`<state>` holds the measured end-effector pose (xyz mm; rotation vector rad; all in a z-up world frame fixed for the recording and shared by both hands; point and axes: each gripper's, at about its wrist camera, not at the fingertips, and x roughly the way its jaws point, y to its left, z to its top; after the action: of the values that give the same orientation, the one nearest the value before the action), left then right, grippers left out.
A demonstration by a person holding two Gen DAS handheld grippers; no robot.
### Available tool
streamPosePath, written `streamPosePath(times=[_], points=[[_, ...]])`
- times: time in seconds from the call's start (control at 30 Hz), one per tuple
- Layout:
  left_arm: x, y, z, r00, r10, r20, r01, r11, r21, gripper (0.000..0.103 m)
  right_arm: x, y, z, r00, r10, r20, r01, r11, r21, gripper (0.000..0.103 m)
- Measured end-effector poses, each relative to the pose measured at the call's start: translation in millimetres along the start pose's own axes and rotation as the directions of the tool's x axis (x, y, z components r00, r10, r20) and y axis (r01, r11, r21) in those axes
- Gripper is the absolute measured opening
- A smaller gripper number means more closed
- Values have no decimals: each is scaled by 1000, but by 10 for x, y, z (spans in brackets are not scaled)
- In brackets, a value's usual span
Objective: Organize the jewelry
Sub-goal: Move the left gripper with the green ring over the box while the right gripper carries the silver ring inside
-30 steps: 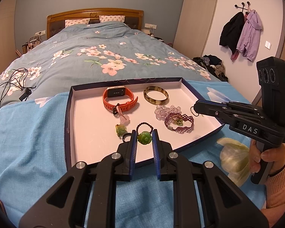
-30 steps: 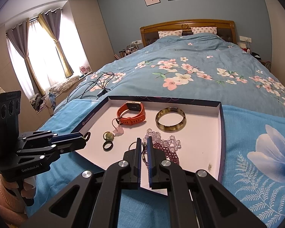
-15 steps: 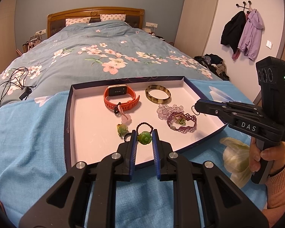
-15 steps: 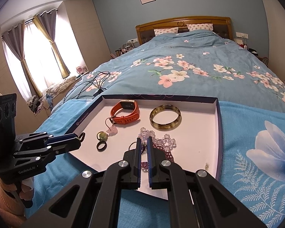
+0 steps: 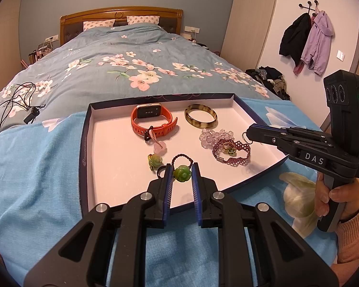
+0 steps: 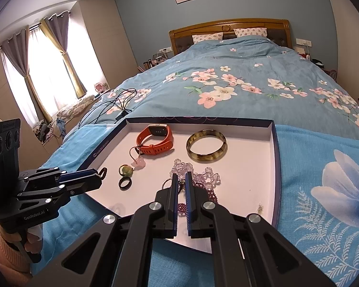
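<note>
A shallow white tray with a dark rim lies on the bed and holds jewelry: an orange watch, a mottled bangle, clear beads, a purple woven bracelet, a green flower ring and a black ring. My left gripper is shut on a green rose bead with a dark cord loop, just above the tray's near part. My right gripper is shut on a small metal ring over the tray's right side, above the purple bracelet.
The tray sits on a light blue cloth over a floral duvet. Black cables lie on the bed to the left. Coats hang on the right wall. A tiny earring lies in the tray's near right corner.
Both grippers have kept their holds and lifted slightly; the right gripper has drifted a little to the right over the tray. The jewelry in the tray has not moved.
</note>
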<state>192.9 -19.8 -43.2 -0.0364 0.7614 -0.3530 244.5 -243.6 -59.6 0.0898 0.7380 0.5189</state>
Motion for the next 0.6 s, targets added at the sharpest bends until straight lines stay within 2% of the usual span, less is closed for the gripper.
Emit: streamPosePath(times=[0.6], points=[[94, 27, -26, 1000, 11, -21, -11, 1000, -5, 16, 95, -25, -26, 999, -23, -23, 23, 1000, -2, 4]])
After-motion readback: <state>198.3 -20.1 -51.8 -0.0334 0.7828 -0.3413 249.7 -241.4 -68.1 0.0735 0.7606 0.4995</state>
